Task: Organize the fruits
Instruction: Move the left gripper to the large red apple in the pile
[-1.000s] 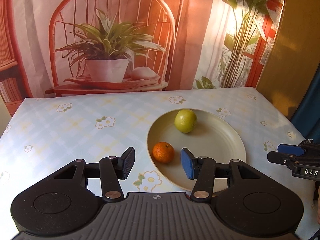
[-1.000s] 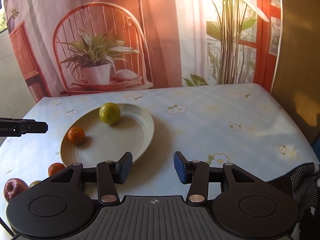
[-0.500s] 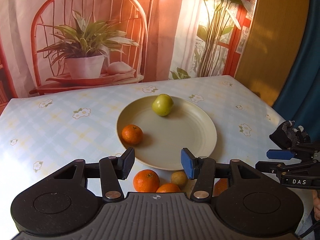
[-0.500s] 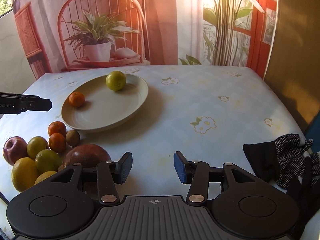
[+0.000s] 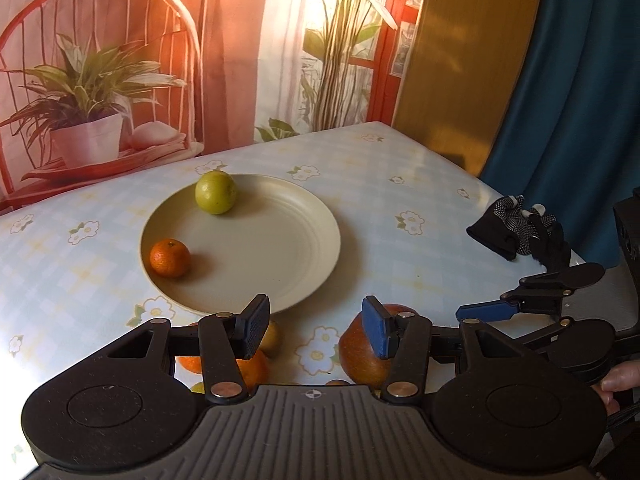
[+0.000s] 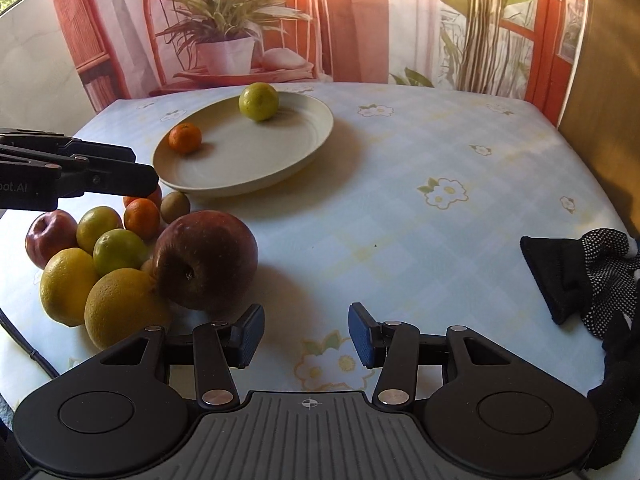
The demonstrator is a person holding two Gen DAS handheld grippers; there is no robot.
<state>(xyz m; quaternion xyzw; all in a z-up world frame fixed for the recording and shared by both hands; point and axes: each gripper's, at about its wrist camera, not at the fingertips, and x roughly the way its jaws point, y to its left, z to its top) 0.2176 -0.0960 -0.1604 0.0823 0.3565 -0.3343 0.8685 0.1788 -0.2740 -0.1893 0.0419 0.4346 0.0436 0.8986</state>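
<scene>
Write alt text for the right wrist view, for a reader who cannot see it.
An open gripper points across a flowered table toward a pile of fruit at left, led by a big red apple. Beyond it, a cream plate holds a small orange and a green fruit; black gloves lie at right.

Plate [image 5: 304,276] holds green fruit [image 5: 215,192], tangerine [image 5: 169,258] (apart); left hand-held gripper [image 5: 316,330] empty, jaws parted.

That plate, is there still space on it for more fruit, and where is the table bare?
The plate is mostly bare: only a green citrus at its far edge and a mandarin at its left. The tablecloth is bare between plate and black glove. The fruit pile crowds the plate's near-left.
</scene>
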